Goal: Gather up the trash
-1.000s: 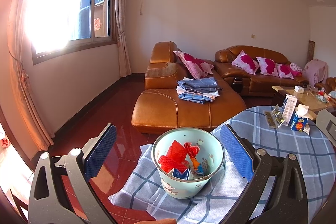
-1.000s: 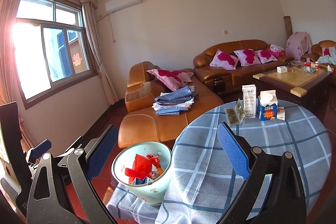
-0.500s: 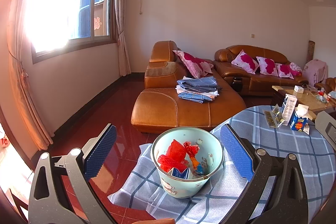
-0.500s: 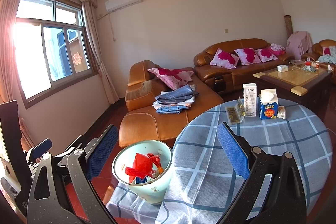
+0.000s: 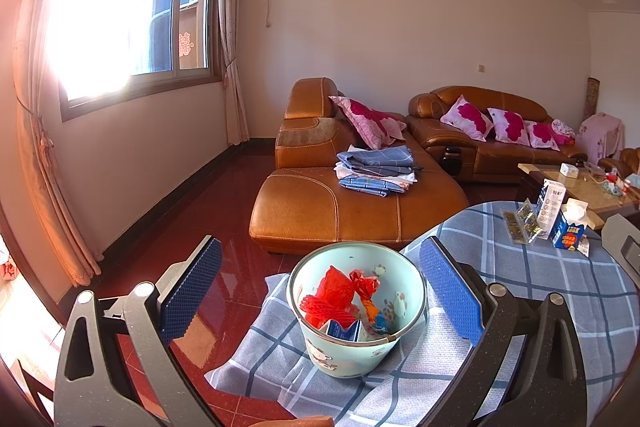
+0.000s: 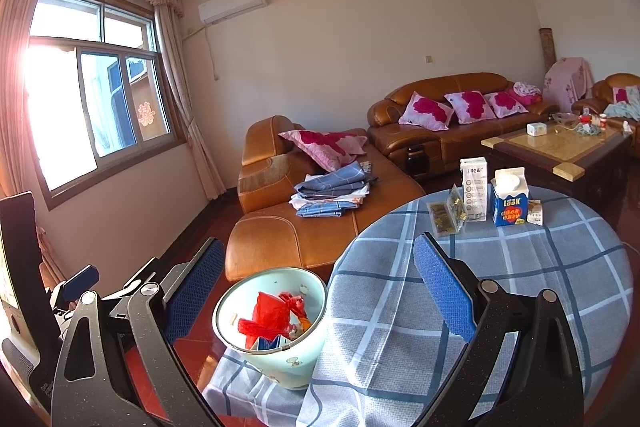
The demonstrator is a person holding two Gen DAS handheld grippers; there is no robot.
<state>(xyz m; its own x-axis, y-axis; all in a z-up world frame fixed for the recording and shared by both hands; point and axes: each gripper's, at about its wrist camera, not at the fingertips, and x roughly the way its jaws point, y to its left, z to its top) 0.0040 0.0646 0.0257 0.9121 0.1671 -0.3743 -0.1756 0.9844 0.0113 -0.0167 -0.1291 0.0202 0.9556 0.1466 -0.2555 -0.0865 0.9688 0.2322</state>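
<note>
Both grippers spread and empty above a round table, trash bin at the table's left edge.

Left to right: left gripper has blue pads wide apart, holding nothing, the mint bin framed between them in the left wrist view. Bin sits on the checked blue tablecloth where it drapes over the table's near-left edge; inside it are a red plastic bag, a blue carton piece and other scraps. Right gripper also wide apart, empty, bin low between its fingers toward the left one. Far across the table: clear snack packets, white carton, blue milk carton, small wrapper, grouped close together, well apart from the bin. Brown leather sofa behind.
</note>
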